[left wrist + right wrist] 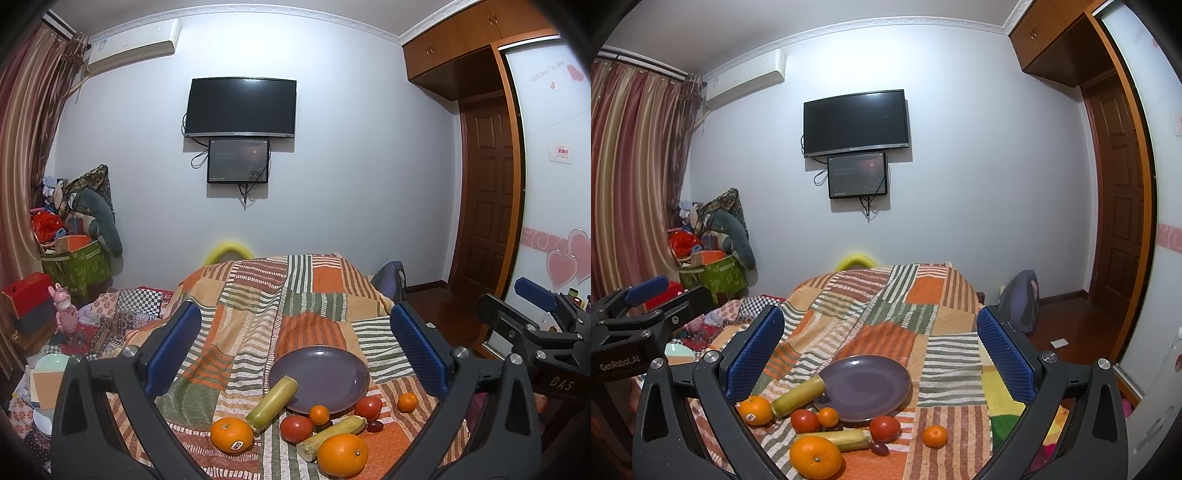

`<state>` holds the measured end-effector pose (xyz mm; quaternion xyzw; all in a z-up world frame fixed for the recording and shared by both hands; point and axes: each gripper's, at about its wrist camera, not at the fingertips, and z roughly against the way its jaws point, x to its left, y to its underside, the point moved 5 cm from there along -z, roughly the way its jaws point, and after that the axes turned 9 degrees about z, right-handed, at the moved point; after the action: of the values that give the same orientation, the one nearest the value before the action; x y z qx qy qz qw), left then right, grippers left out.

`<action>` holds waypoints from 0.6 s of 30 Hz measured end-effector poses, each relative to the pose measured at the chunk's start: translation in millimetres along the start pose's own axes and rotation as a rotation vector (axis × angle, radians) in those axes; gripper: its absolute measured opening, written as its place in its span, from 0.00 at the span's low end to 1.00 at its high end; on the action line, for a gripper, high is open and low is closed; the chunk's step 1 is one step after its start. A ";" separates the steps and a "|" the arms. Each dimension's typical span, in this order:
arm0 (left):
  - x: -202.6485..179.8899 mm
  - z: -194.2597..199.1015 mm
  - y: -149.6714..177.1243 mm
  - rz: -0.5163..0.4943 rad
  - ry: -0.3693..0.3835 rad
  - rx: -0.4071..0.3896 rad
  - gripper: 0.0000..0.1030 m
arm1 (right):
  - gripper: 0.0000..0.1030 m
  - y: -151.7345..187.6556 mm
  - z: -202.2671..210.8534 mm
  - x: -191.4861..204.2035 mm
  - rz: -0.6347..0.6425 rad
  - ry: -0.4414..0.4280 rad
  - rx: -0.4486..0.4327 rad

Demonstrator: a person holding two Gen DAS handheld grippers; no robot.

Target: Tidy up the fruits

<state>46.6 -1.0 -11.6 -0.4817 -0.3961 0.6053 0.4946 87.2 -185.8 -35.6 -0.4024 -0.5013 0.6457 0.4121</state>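
Left wrist view: your left hand-held gripper (295,350) gapes wide, empty, like the right hand-held gripper (881,354). Nearest orange (342,455) looks firm, round; grip across its middle.

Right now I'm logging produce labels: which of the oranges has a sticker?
The large orange at the left end of the group, beside the yellow-green stalk, shows a sticker; the other large orange shows none.

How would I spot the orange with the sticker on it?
Find the purple plate on the striped blanket. A yellow-green cane piece leans on the plate's near-left rim; the stickered orange touches its lower end. It alone carries a white label; the other big orange is bare.
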 end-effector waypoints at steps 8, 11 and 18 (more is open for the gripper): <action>0.3 0.0 -1.3 0.002 -0.004 -0.001 1.00 | 1.00 0.6 0.3 -0.3 -0.003 -0.003 0.000; 0.1 -0.1 -1.5 0.002 -0.003 -0.001 1.00 | 1.00 0.8 0.7 0.6 0.002 -0.006 0.000; -0.8 -0.4 -2.6 0.002 -0.002 -0.003 1.00 | 1.00 -0.1 1.6 3.5 0.009 -0.004 -0.004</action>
<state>47.6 -1.3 -9.1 -0.4822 -0.3969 0.6059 0.4927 84.6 -183.0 -35.6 -0.4041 -0.5017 0.6474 0.4073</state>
